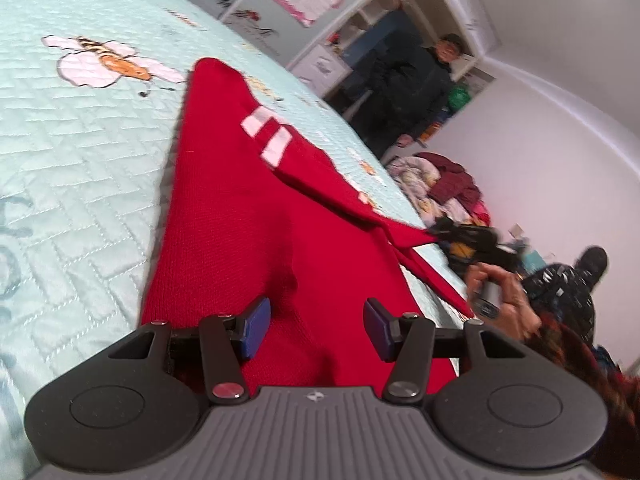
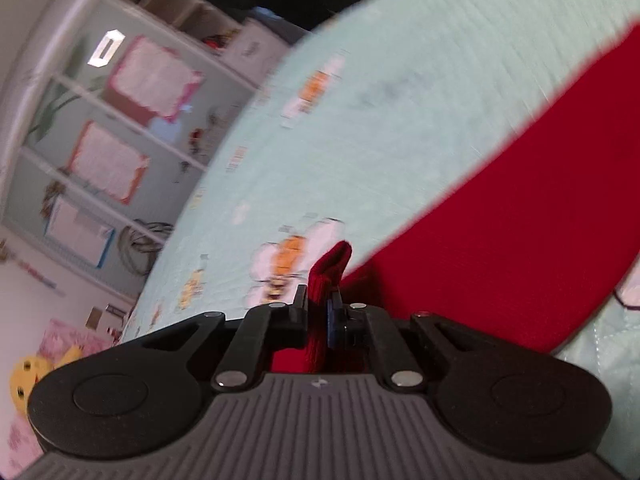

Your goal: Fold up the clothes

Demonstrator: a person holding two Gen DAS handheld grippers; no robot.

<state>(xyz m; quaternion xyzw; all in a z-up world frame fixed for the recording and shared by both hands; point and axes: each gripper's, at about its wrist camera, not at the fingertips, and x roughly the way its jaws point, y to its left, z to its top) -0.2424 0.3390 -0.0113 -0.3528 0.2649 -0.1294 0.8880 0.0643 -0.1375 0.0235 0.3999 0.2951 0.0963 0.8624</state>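
A: Sweater is red, spread on the bed quilt. Left gripper?
B: Jaws apart, hovering over the near hem, nothing pinched.
A: Right gripper?
B: Clamped on a sweater edge, fabric poking up between the fingers.

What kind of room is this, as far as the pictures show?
Probably a bedroom, perhaps a child's. A quilted mint bedspread with cartoon bees covers a wide bed, a pile of clothes lies at its far end, and built-in white shelves line the wall.
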